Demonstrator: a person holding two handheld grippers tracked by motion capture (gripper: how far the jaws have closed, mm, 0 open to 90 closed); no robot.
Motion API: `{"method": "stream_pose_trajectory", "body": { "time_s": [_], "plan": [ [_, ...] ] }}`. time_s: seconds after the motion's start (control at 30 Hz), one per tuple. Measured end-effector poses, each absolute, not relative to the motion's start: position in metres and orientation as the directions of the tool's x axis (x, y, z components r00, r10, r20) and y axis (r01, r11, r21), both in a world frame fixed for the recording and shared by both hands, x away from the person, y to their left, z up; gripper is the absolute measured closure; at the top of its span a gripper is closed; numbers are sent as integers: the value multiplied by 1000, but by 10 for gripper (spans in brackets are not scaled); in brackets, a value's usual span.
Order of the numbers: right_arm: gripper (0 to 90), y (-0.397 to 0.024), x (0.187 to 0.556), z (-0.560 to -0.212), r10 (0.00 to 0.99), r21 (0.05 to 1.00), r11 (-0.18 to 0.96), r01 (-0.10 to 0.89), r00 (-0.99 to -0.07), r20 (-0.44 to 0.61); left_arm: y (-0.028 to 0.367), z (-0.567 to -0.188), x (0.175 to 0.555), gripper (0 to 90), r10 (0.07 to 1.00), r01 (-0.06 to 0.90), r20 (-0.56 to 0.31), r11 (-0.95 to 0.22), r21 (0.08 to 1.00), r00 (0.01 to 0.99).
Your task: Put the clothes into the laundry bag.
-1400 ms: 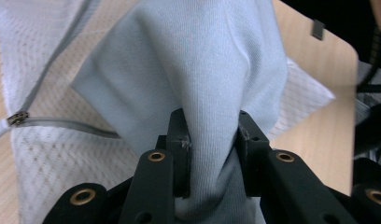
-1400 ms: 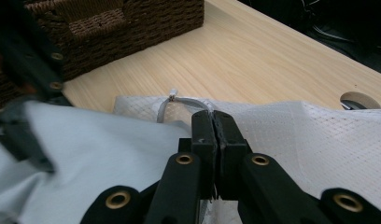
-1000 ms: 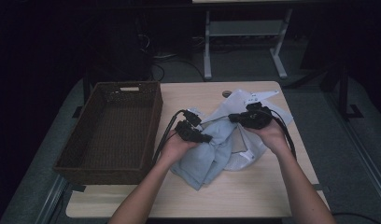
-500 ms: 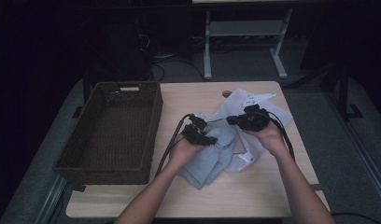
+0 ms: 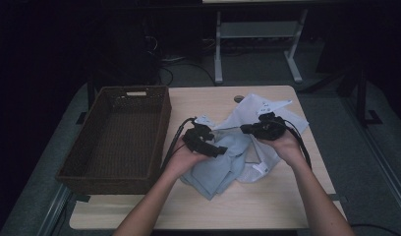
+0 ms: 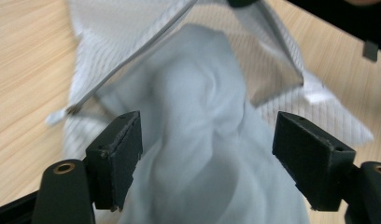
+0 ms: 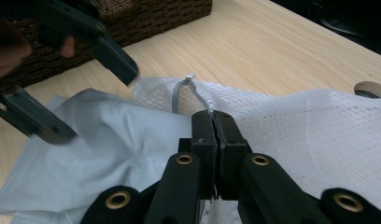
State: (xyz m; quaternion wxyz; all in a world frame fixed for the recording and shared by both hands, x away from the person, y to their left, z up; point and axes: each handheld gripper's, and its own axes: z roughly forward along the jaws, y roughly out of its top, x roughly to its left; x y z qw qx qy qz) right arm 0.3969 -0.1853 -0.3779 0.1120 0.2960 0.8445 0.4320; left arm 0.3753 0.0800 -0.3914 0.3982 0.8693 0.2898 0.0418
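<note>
Pale blue cloth (image 5: 223,164) lies rumpled on the light wood counter (image 5: 267,206), right of its middle, tucked into a white mesh bag (image 5: 287,115) with a grey zipper edge (image 7: 179,95). The bag spreads toward the far right corner; the cloth bunches toward the near edge. In the left gripper view the cloth rises as a soft hump inside the bag's mouth, the bag's grey-trimmed rim stretched taut above it.

Left claw (image 6: 207,154): jaws stand wide apart and have just been opening; the cloth lies between them, pads not pressing on it. In the high view the left claw (image 5: 219,150) sits over the cloth's left part, held in the left hand (image 5: 181,158).

Right claw (image 7: 212,126): jaws closed tight on the bag's rim beside the zipper edge, holding it up. In the high view the right claw (image 5: 247,130) is held in the right hand (image 5: 282,145) over the bag.

Dark woven basket (image 5: 120,137) stands along the counter's left edge, touching neither cloth nor bag. Bare counter shows between basket and cloth, along the whole near edge, and at the far edge behind the bag, where a round hole (image 5: 238,98) sits. Bag's right side reaches close to the right edge.
</note>
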Motion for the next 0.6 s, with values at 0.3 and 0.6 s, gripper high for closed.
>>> {"method": "stream_pose_trajectory", "body": {
  "time_s": [0.3,0.6],
  "plan": [
    [874,-191,391,-379,600,796,445,410,-796,74,103,-420,357,178,582,515,-153,-528,675,798],
    [874,-191,390,-383,596,788,457,412,-799,71,89,-448,361,251,530,506,-164,-604,615,832]
  ]
}}
